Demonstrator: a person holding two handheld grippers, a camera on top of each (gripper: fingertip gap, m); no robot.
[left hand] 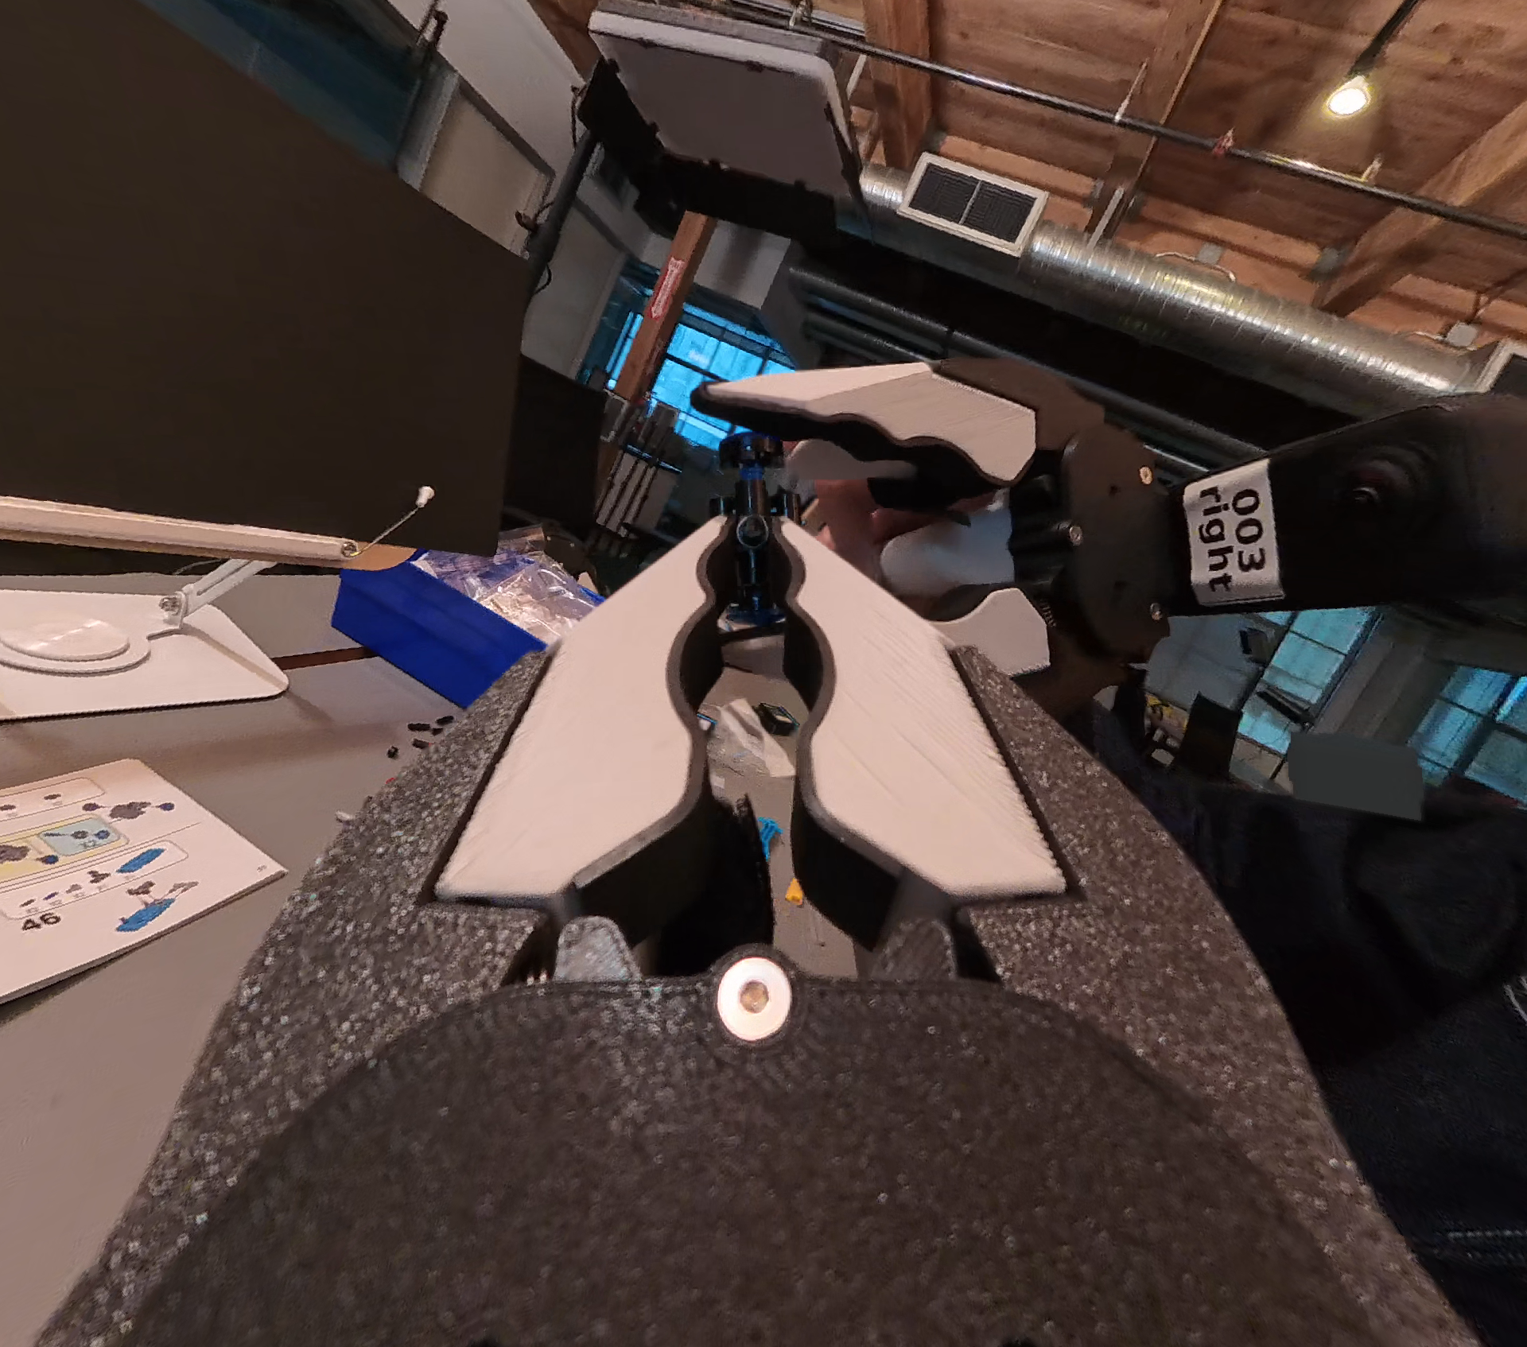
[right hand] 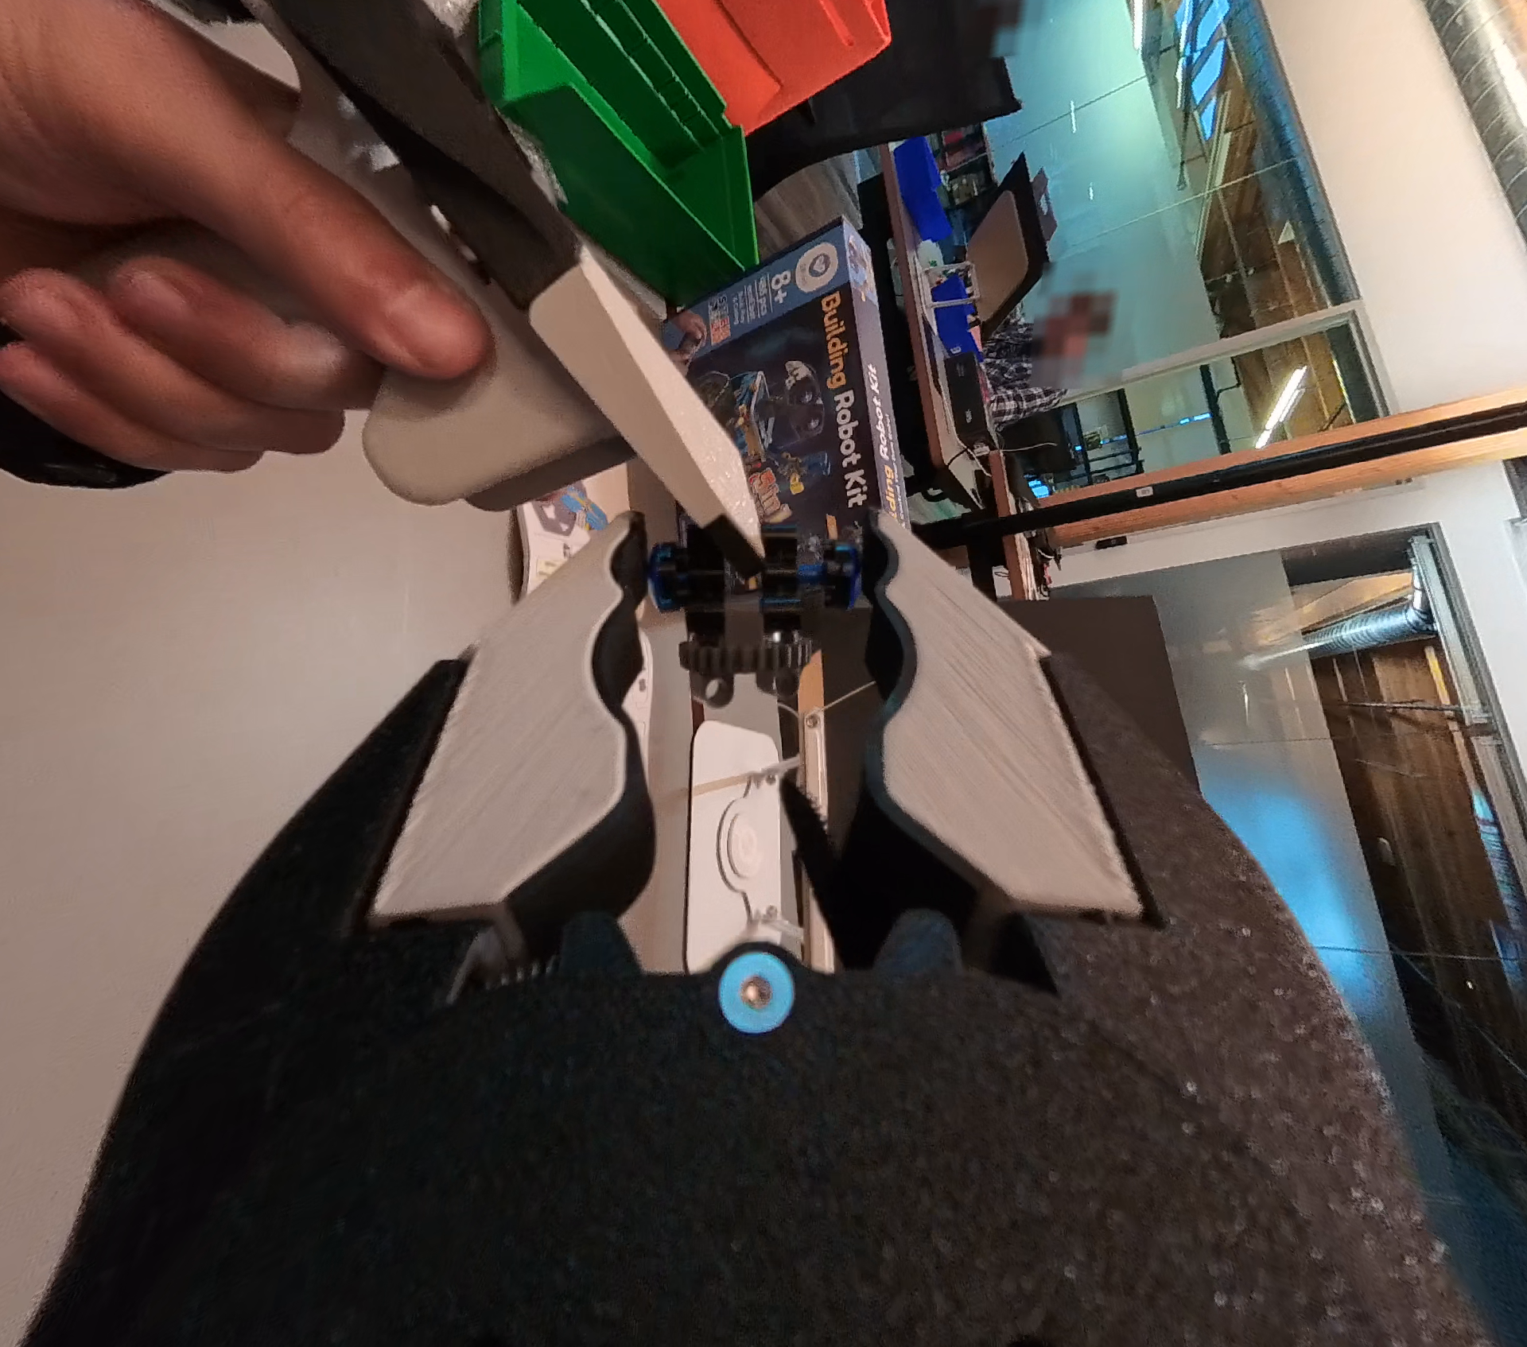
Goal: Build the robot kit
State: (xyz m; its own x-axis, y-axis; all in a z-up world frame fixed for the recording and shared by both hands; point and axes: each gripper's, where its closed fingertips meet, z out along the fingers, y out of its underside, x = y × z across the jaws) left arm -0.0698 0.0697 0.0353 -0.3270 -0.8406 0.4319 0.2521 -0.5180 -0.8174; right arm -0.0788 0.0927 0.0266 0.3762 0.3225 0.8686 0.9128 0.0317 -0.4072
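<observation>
Left gripper (left hand: pixel 750 531) pinched at fingertips on small black-and-blue plastic brick assembly with gear (right hand: pixel 748 589). Right gripper (right hand: pixel 750 551) parted wide, straddling assembly, gripping nothing. Risk: narrow tip hold; assembly likely twists or drops if nudged.

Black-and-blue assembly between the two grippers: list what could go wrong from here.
1. The left gripper pinches the black-and-blue assembly only at its fingertips, in the air; it may twist or slip.
2. The right gripper stands open around the ends; squeezing could pop pieces apart.
3. Dropped bits could get lost among the loose parts on the table.
</observation>
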